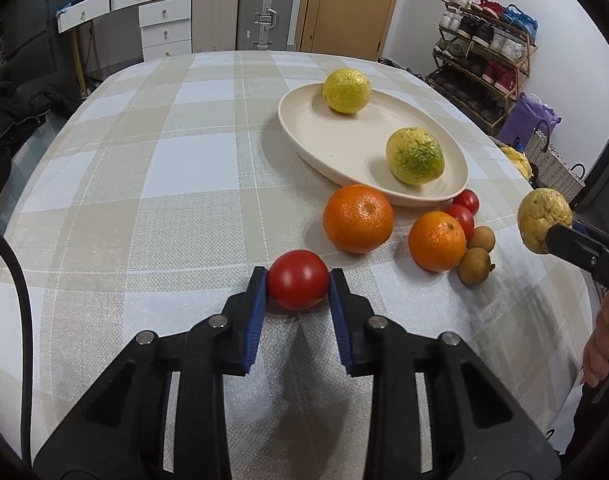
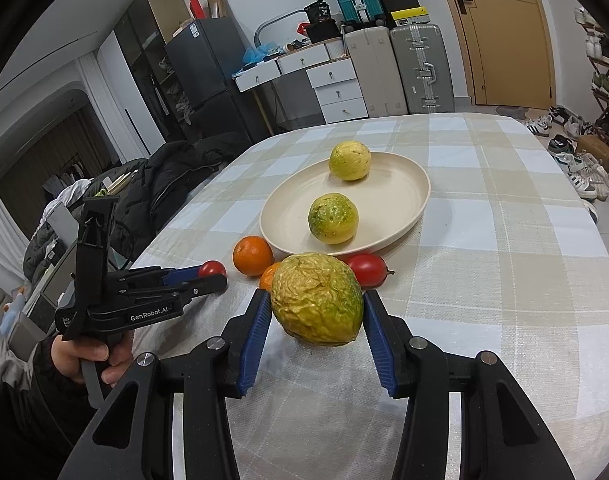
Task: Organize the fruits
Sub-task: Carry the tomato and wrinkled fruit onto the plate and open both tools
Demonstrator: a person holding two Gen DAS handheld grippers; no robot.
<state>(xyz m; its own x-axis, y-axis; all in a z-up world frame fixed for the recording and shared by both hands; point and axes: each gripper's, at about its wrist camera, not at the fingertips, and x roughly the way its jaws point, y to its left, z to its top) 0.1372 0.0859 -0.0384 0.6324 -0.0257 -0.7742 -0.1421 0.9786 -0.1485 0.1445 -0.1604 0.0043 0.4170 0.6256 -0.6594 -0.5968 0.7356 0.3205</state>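
My left gripper (image 1: 298, 280) is shut on a red tomato (image 1: 298, 279) just above the checked tablecloth; it also shows in the right wrist view (image 2: 212, 274). My right gripper (image 2: 317, 306) is shut on a wrinkled yellow-green fruit (image 2: 317, 304), held above the table near the plate; the same fruit shows at the right edge of the left wrist view (image 1: 544, 220). A cream oval plate (image 1: 304, 128) holds two yellow-green fruits (image 1: 347, 90) (image 1: 415, 156). Two oranges (image 1: 358, 218) (image 1: 437, 241), two small tomatoes (image 1: 462, 218) and two brown longans (image 1: 475, 266) lie in front of the plate.
The table (image 1: 164, 184) has a beige and white checked cloth. Behind it stand suitcases (image 1: 266, 10), white drawers (image 1: 164, 28) and a wooden door. A shoe rack (image 1: 484, 52) and bags stand to the right. A dark jacket (image 2: 176, 176) lies on a chair at the left.
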